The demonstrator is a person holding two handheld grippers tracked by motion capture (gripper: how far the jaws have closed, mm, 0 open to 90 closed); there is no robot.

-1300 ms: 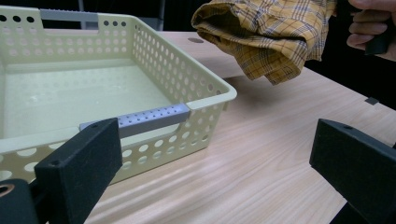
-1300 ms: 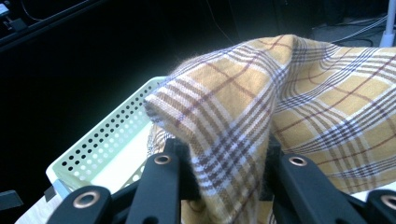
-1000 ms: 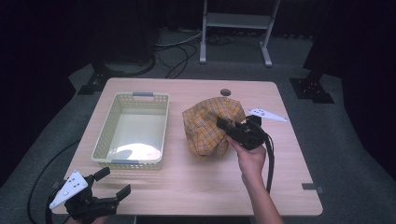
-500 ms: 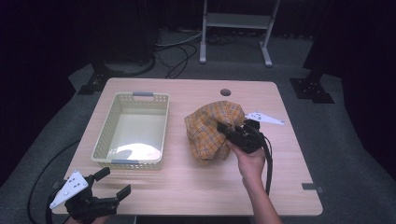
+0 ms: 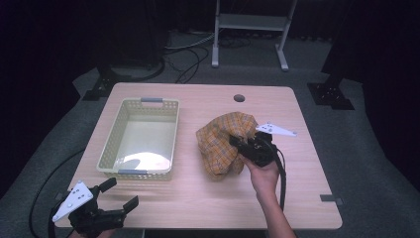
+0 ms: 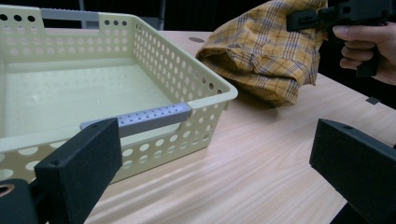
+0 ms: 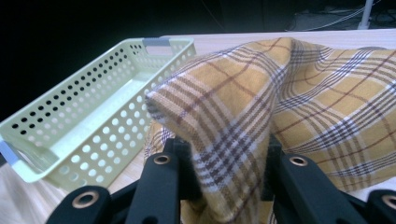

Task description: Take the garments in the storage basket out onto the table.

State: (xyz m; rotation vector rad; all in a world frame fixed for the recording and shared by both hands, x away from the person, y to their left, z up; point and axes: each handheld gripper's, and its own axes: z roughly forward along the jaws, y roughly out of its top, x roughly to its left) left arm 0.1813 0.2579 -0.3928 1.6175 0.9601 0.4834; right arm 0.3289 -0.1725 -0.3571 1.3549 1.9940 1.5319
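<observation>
A yellow plaid cloth is bunched on the wooden table, right of centre. My right gripper is shut on a fold of that cloth, which rises pinched between its two black jaws. The cloth hangs partly lifted on the side where it is held. My left gripper stands open at the table's near left corner, nothing between its jaws; it looks across the table toward a pale yellow perforated basket and the cloth.
The empty pale yellow basket with grey handles stands on the left half of the table. A round cable hole lies near the far edge. A metal stand and cables are on the floor beyond.
My right gripper has drawn back toward the near edge with the cloth, pulling its fold up and bunching it. The left gripper has stayed put.
</observation>
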